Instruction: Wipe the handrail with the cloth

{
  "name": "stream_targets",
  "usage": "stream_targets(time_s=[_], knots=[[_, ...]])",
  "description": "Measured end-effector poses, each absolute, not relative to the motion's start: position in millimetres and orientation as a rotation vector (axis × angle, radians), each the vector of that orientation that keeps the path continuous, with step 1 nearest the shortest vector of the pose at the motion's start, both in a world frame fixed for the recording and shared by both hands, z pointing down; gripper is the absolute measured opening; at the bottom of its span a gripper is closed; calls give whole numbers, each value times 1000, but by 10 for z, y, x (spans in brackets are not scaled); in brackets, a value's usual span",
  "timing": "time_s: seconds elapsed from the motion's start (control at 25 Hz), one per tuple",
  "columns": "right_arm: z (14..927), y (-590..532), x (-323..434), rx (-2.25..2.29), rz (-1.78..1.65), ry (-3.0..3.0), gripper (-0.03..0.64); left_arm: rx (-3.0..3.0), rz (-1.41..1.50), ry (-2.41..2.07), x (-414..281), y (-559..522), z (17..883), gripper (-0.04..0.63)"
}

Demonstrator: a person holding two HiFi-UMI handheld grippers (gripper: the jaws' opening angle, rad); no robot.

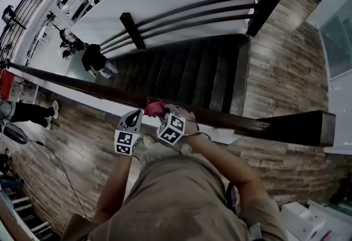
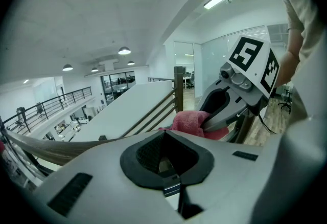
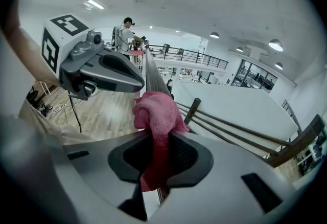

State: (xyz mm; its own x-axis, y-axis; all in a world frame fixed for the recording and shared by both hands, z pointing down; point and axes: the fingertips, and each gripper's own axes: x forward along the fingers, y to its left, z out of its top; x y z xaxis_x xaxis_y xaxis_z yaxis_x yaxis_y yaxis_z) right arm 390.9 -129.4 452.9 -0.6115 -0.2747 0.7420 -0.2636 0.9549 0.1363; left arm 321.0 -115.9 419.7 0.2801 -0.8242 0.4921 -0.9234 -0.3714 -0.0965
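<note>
One terry cloth (image 1: pixel 154 107) on wooden handrail (image 1: pixel 82 85).

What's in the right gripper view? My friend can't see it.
The right claw pinches a pink cloth, bunched at the dark handrail. The left claw hovers just beside the cloth, above a wooden floor.

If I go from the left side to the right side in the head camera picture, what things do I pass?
Person in dark trousers → person in a black top → left claw → pink cloth → the blunt end of the handrail.
</note>
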Motion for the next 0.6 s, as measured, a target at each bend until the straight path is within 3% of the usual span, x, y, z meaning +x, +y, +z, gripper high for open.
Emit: stream_targets(time_s=[0.6], knots=[[4495, -1339, 5392, 617, 210, -2232, 80, 2583, 751, -1288, 4589, -1117, 4256, 18]])
